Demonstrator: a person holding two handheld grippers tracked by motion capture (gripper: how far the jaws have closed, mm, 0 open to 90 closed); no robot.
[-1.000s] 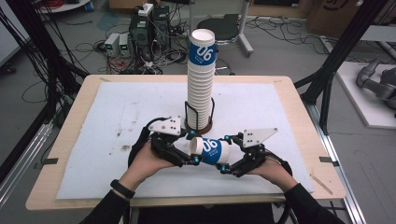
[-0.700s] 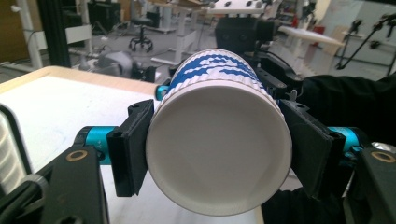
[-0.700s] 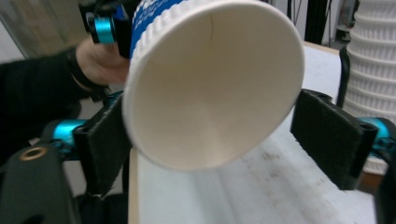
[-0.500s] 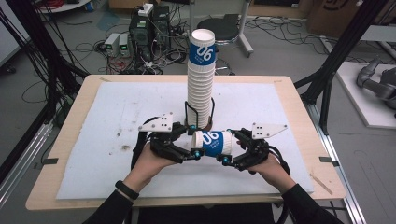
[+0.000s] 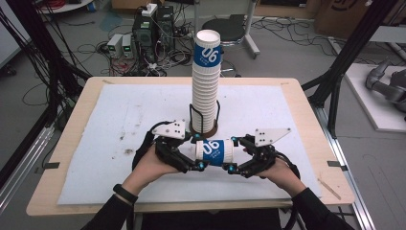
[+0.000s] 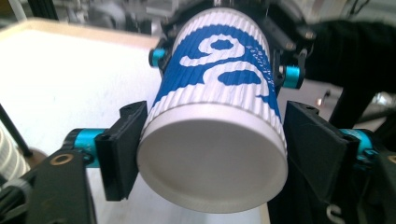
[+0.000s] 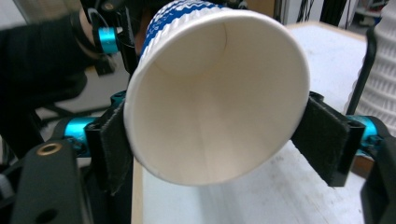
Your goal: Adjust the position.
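a blue and white paper cup (image 5: 215,152) lies on its side in the air above the white mat (image 5: 119,115), just in front of the tall cup stack (image 5: 206,81). its long axis runs left to right, closed base toward the left gripper (image 5: 197,164), open mouth toward the right gripper (image 5: 231,167). the left jaws clamp the base end, the right jaws clamp the rim end.
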